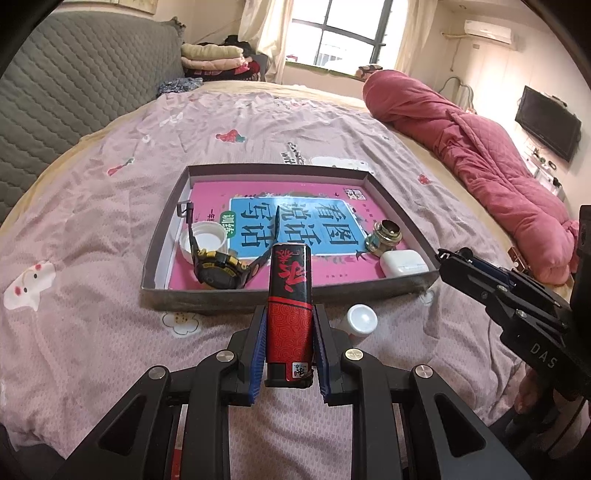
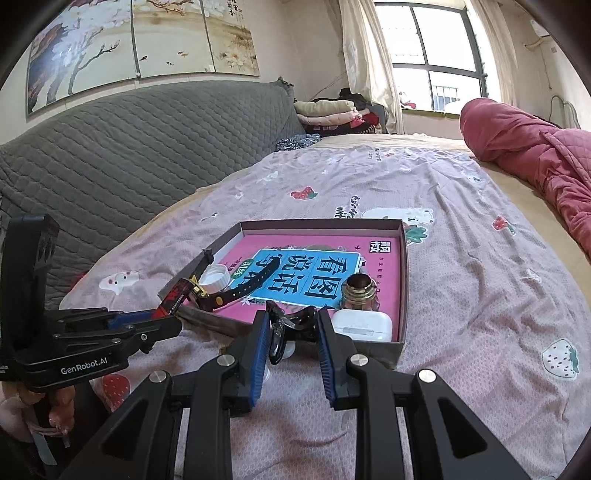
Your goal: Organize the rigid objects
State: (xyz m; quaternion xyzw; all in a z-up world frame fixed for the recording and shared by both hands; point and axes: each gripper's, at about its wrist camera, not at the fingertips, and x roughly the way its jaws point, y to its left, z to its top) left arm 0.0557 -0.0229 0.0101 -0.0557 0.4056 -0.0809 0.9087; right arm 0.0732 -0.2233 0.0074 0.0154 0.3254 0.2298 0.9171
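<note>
fingers of the left gripper (image 1: 289, 332) are clamping a red lighter (image 1: 290, 306) by its flat sides – light, stiff, slick – just before the tray (image 1: 207, 295); the right gripper (image 2: 290, 338) is pinching a black clip (image 2: 291, 325) (looking brittle).

A box (image 1: 207, 295) sits on the bed (image 1: 92, 229). In it lies a book (image 1: 288, 221). On the book, a watch (image 1: 218, 267) is at eight o'clock and an earbud case (image 1: 402, 262) at four o'clock.

A rolled red quilt (image 1: 469, 155) lies along the bed's far-right edge, folded clothes (image 1: 214, 61) piled at its far-left corner, by the window (image 1: 340, 33)
</note>
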